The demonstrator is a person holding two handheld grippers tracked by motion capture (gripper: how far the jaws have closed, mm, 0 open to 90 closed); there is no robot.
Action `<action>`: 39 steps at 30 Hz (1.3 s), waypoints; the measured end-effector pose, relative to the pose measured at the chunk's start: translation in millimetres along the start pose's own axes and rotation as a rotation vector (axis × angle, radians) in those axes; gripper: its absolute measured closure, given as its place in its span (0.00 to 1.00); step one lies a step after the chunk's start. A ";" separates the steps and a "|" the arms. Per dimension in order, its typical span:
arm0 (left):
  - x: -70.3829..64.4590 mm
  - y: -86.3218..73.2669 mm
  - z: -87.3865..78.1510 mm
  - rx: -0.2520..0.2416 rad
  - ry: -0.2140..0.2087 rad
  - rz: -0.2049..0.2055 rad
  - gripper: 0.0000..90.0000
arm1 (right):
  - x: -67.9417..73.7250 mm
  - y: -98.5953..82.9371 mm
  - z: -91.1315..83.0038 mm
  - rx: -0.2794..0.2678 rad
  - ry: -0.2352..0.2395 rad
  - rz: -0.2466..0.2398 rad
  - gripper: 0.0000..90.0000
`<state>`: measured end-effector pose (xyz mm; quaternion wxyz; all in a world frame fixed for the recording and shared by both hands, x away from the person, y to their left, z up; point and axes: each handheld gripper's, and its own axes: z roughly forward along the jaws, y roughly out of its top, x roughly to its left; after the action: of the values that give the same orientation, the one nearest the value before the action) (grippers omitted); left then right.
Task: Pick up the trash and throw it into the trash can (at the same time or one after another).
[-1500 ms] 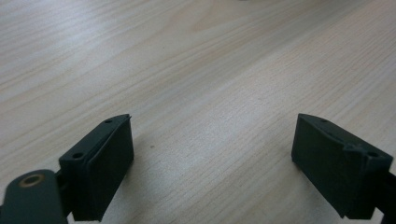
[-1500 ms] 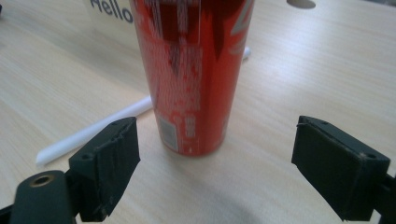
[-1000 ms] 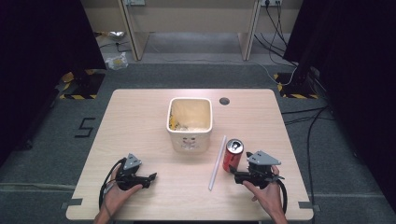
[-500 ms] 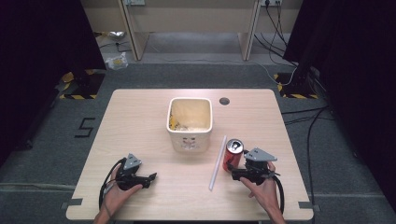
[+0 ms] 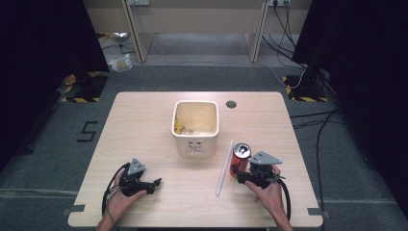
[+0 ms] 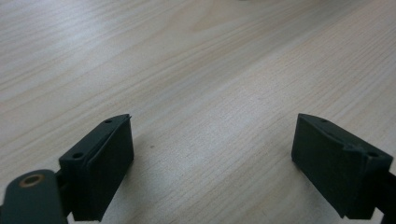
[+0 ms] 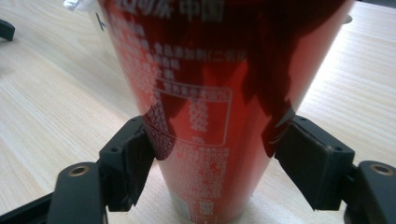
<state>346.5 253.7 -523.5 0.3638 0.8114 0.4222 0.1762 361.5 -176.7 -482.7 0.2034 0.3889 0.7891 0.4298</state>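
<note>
A red drink can stands upright on the wooden table, right of centre near the front. My right gripper reaches in from the front right, one jaw on each side of the can's lower half. In the right gripper view the can stands between the black pads, which touch it on both sides, so the right gripper is shut on it. At the table's front left, my left gripper rests low and points right. Its jaws are wide apart over bare wood, so the left gripper is open.
A cream square bin with scraps inside stands at the table's middle. Just left of the can lies a long white straw, running front to back. A round cable hole sits near the back edge. Dark curtains flank the table.
My right gripper has moved left and forward until its jaws came around the can and closed on it. The can still stands where it was. The left gripper has not moved.
</note>
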 end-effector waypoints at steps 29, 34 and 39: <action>0.0 0.0 0.0 0.000 0.000 -0.001 0.13 | -1.0 36.4 -19.1 -0.049 -0.019 -0.032 0.37; 0.0 -0.1 0.0 0.000 0.000 -0.001 0.13 | -2.6 45.8 -22.1 -0.056 -0.019 -0.030 0.38; 0.0 -0.1 0.0 -0.001 0.000 -0.001 0.13 | -4.3 60.6 -26.7 -0.073 -0.017 -0.028 0.37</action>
<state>346.5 253.8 -523.5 0.3641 0.8112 0.4224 0.1761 373.2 -174.1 -417.3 0.2302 0.3736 0.7765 0.4522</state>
